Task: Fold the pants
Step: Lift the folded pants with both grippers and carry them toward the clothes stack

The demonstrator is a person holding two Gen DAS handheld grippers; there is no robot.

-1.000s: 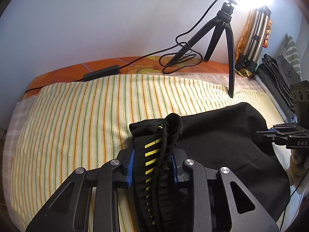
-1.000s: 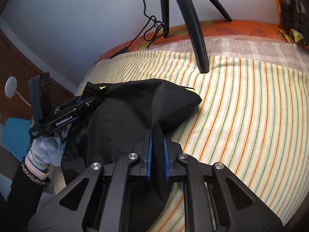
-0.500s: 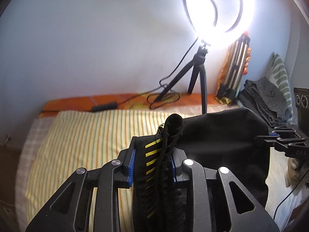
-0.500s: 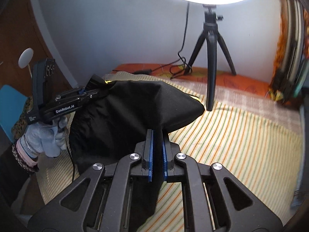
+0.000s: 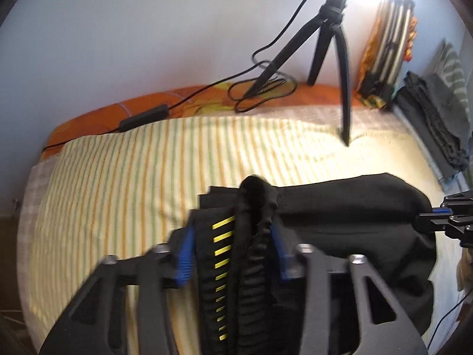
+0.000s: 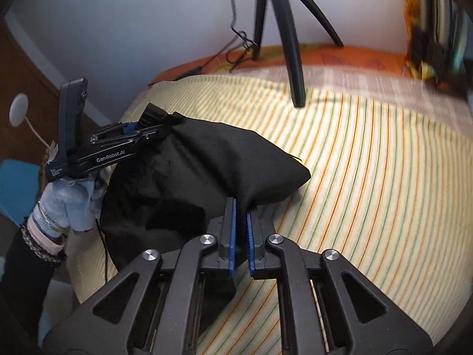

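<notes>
The black pants hang bunched between both grippers over the striped sheet. Their gathered waistband with yellow dashes stands between the pads of my left gripper. Its jaws are opening, and the left pad stands just off the fabric. In the right wrist view the pants sag onto the sheet, with a thin fold still running down between the blue pads of my right gripper. These jaws are opening too, and a gap shows. Each gripper also appears in the other's view: left gripper, right gripper.
A black tripod with a bright ring light stands at the back of the bed. Its cable and adapter lie along the orange edge. Folded dark clothes are stacked at the far right. A gloved hand holds the left gripper.
Both grippers lifted the pants, then came back down toward the sheet. The jaws of both have spread apart, the left much wider, and the cloth now sags lower.
</notes>
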